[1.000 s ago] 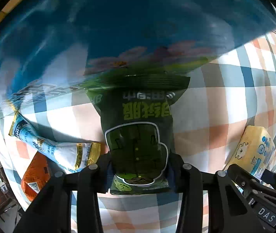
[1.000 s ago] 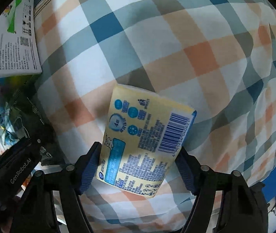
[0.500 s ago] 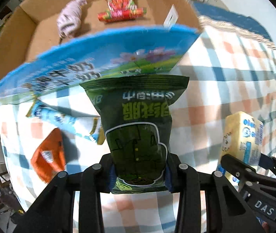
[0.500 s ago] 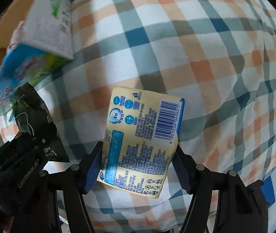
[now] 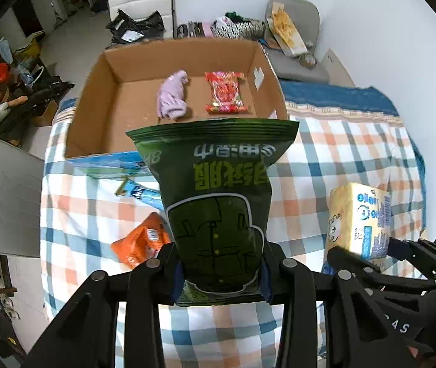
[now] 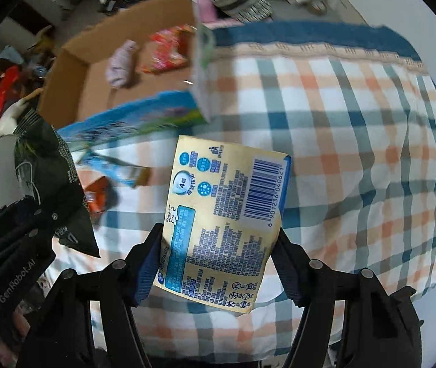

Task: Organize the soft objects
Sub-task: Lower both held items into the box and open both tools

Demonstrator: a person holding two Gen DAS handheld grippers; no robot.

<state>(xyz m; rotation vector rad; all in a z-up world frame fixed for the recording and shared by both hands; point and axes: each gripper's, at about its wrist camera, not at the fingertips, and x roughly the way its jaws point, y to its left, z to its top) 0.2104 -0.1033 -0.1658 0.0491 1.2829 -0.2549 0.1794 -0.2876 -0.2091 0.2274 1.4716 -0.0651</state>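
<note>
Hand-held gripper (image 5: pixel 219 271) w/ green pack (image 5: pixel 215 202) — plaid tablecloth (image 5: pixel 340 159)

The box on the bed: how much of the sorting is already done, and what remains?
Done: a purple sock and a red packet lie in the box. In hand: the left hand-held gripper holds a green bag, and the right hand-held gripper holds a yellow pack, both above the blanket. Left: an orange pouch and a blue sachet lie on the blanket.
</note>
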